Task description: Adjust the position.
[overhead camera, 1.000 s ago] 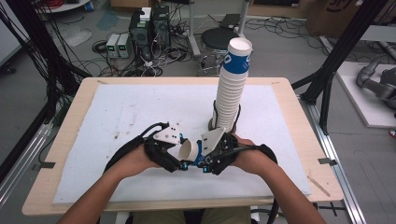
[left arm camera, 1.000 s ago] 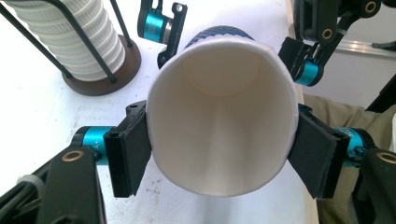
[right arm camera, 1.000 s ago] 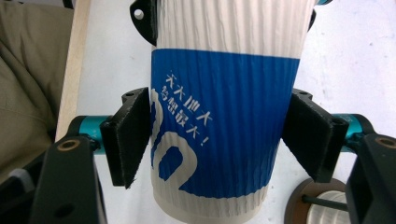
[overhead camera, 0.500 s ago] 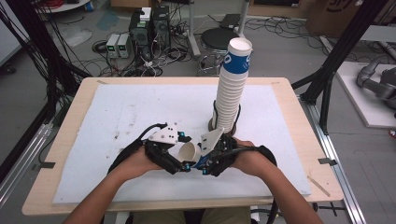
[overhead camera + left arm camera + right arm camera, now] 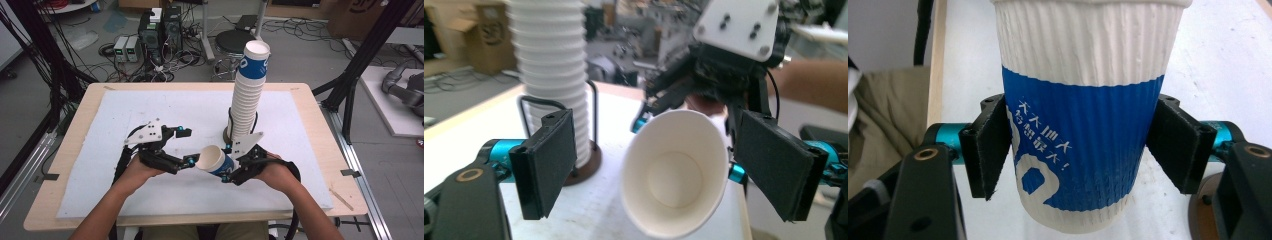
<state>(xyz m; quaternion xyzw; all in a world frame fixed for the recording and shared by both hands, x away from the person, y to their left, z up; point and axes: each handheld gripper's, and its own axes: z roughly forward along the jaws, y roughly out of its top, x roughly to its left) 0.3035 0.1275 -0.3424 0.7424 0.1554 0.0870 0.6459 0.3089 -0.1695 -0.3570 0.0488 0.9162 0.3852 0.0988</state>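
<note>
High view: white foam sheet [image 5: 150, 115] over wooden table [image 5: 80, 125], cable-strewn floor [image 5: 165, 70] behind.

Bright, even daylight with soft shadows; both gripper views blur toward their backgrounds and edges.

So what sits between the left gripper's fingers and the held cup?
Nothing: in the left gripper view, the open fingers flank the cup's mouth with bare gaps.

Black stool [image 5: 232, 42], computer towers [image 5: 160, 25] and tangled cables [image 5: 165, 65] on the floor.
</note>
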